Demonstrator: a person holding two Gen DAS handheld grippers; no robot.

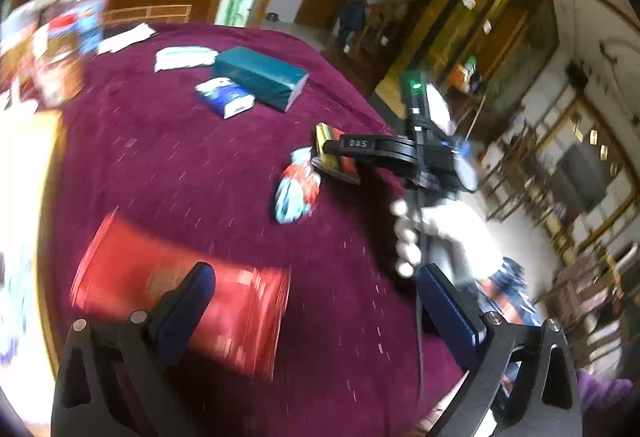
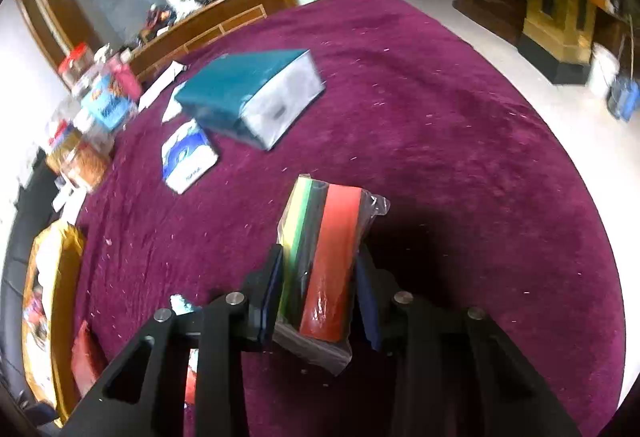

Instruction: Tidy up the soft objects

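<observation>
My right gripper [image 2: 320, 277] is shut on a plastic-wrapped pack of striped sponges [image 2: 324, 257], yellow, green, black and red, held above the purple tablecloth [image 2: 460, 157]. The left wrist view shows that gripper [image 1: 332, 149] holding the pack [image 1: 334, 161] near the table's right edge. My left gripper [image 1: 316, 297] is open and empty over a red soft pack [image 1: 180, 297]. A teal tissue block [image 1: 260, 77], a blue-white tissue pack [image 1: 226, 97], a white pack [image 1: 182, 57] and a red-blue bag [image 1: 298, 189] lie on the cloth.
Jars and snack packs [image 2: 88, 117] crowd the table's left edge. A yellow-rimmed basket [image 2: 52, 301] with items sits at the lower left. A wooden counter [image 2: 208, 21] stands behind. The floor [image 2: 560, 117] drops off to the right.
</observation>
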